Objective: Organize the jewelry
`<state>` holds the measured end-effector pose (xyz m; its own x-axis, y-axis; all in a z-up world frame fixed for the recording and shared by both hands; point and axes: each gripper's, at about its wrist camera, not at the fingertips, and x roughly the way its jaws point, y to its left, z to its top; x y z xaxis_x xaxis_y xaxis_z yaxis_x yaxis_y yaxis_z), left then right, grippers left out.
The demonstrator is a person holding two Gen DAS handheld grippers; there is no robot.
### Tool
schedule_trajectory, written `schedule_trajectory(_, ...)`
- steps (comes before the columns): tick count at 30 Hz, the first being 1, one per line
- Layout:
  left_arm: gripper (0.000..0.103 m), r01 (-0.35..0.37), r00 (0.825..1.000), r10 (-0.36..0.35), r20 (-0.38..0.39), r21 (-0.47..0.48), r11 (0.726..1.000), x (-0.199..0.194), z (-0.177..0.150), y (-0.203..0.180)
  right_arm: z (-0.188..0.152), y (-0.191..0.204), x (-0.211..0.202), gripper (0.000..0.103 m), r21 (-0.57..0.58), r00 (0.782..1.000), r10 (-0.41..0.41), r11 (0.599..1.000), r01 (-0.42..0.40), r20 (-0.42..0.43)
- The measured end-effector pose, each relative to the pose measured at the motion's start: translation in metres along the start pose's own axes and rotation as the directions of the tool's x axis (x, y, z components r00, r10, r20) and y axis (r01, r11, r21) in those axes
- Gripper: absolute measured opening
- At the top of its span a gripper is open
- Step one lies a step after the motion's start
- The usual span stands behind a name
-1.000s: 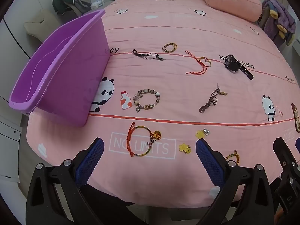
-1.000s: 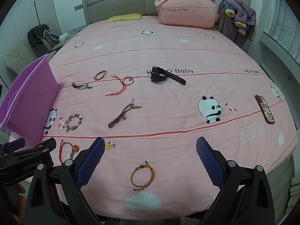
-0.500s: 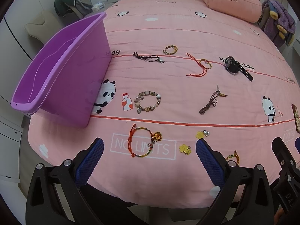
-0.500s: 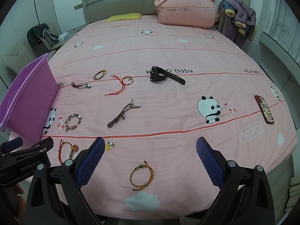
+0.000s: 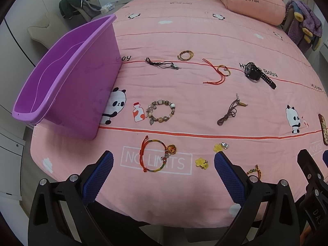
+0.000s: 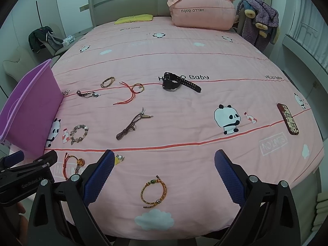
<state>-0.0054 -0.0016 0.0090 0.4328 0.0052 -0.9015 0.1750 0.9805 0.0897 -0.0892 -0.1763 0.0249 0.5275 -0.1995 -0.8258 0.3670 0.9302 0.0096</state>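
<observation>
In the left wrist view, the left claw [image 5: 163,165] stood wide and empty above the near edge of the bed [image 5: 184,41], and against the frames of a second before the whole scene had slid slightly downward, so the claw seemed to have drawn back or risen a little without touching anything. That suggested the sorting had not yet begun: the purple bin [image 5: 67,78] at the left corner looked empty, and every piece lay loose on the pink panda quilt. Nearest, between the pads, lay the red-cord bracelet with a gold charm [image 5: 156,156]; beyond it the beaded bracelet [image 5: 162,111], a brown cord necklace [image 5: 230,110], a red string bracelet [image 5: 218,72] and a black watch [image 5: 257,74]. In the right wrist view, the right claw [image 6: 163,164] was equally wide and empty, with a braided orange bracelet [image 6: 153,191] lying just ahead of it, near the foot edge. A phone [image 6: 287,119] rested far right, a folded pink quilt [image 6: 202,14] by the grey headboard, and clothes hung on chairs at both sides.
</observation>
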Motion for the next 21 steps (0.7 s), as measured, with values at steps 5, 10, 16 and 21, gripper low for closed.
schedule_trajectory(5, 0.097, -0.003, 1.0, 0.003, 0.001, 0.001, 1.0, -0.0007, 0.0003, -0.0004, -0.0004, 0.0001, -0.0003, 0.093, 0.001, 1.0, 0.0, 1.0, 0.0, 0.002)
schedule_trajectory(10, 0.097, -0.003, 1.0, 0.003, 0.002, 0.002, 1.0, -0.0016, 0.001, -0.0007, -0.0006, -0.0004, -0.0001, 0.093, 0.004, 1.0, 0.001, 1.0, -0.001, 0.002)
schedule_trajectory(16, 0.097, -0.003, 1.0, 0.003, 0.003, 0.0, 1.0, -0.0013, 0.0001, -0.0009, -0.0003, -0.0014, 0.0001, 0.093, 0.005, 1.0, 0.002, 1.0, -0.002, 0.001)
schedule_trajectory(21, 0.097, -0.003, 1.0, 0.003, 0.003, 0.0, 1.0, -0.0017, 0.0002, -0.001, -0.0008, -0.0024, -0.0001, 0.093, 0.007, 1.0, 0.003, 1.0, -0.003, 0.0)
